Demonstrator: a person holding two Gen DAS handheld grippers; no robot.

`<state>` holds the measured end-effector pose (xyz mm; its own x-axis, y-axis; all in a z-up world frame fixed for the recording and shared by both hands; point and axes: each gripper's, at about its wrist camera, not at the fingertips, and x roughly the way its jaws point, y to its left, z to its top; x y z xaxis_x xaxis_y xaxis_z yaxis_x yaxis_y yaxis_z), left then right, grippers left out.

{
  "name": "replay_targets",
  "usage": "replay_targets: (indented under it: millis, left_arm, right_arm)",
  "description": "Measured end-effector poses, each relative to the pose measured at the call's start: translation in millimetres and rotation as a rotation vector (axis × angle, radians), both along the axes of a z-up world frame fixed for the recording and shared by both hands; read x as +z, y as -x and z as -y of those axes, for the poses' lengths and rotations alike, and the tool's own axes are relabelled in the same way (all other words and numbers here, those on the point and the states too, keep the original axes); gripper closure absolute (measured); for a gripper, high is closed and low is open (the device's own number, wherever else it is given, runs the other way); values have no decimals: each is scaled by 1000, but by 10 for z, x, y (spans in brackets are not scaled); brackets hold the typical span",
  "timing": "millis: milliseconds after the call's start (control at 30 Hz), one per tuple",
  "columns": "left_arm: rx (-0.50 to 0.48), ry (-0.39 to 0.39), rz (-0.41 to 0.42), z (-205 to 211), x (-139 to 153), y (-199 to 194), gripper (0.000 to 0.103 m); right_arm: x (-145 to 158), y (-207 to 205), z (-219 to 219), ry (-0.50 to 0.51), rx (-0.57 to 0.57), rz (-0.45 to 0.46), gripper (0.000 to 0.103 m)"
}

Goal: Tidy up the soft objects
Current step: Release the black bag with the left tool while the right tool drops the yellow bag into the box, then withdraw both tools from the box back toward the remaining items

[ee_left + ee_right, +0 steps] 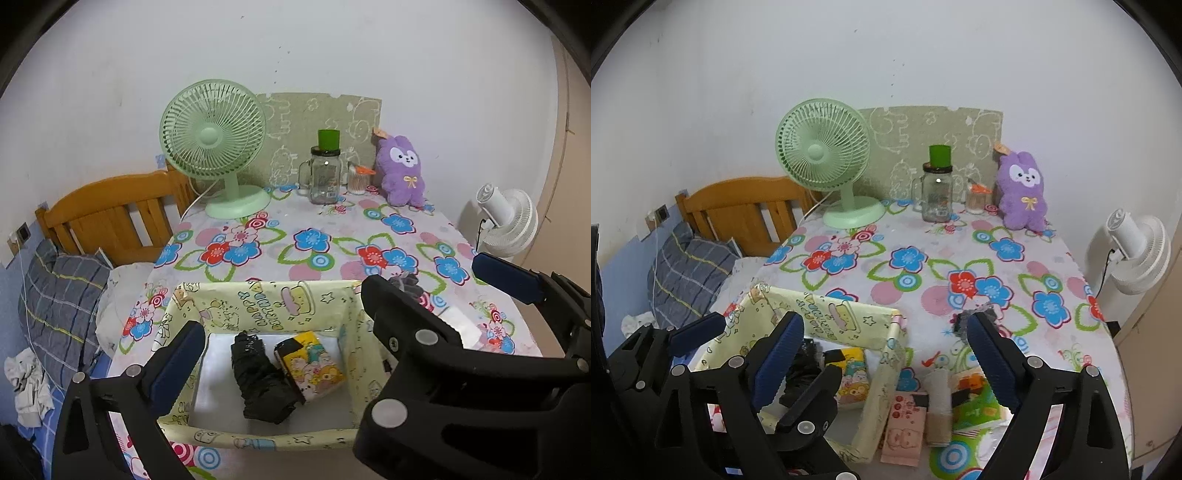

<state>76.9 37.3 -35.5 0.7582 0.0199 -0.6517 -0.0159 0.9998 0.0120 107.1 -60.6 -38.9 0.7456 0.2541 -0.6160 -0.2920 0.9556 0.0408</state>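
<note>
A yellow cartoon-print box (pixel 258 306) (pixel 820 317) sits at the near edge of the flowered table. Inside lie a black folded bundle (pixel 258 380) and a cartoon tissue pack (pixel 314 365) (pixel 853 373). My left gripper (pixel 295 325) hangs open and empty over the box. My right gripper (pixel 884 319) is open and empty too, over the box's right wall, and the two grippers' fingers overlap. Right of the box lie a pink pack (pixel 901 432), a beige roll (pixel 938 402), a green pack (pixel 975 398) and a grey fluffy item (pixel 990 314). A purple plush (pixel 402 173) (pixel 1023 192) leans on the wall.
At the back stand a green desk fan (pixel 214 147), a glass jar with a green cap (pixel 325 173) and a small swab pot (pixel 358 181). A white fan (pixel 1134 254) stands off the table's right edge. A wooden headboard (pixel 110 218) and pillow (pixel 62 306) lie left.
</note>
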Motion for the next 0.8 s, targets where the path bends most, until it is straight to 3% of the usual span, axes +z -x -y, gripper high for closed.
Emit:
replay_targets:
  millis: [800]
  left_arm:
    - [-74,-21,67,613,78,216,0]
  right_arm:
    - [172,352,643,37,-120,114,0]
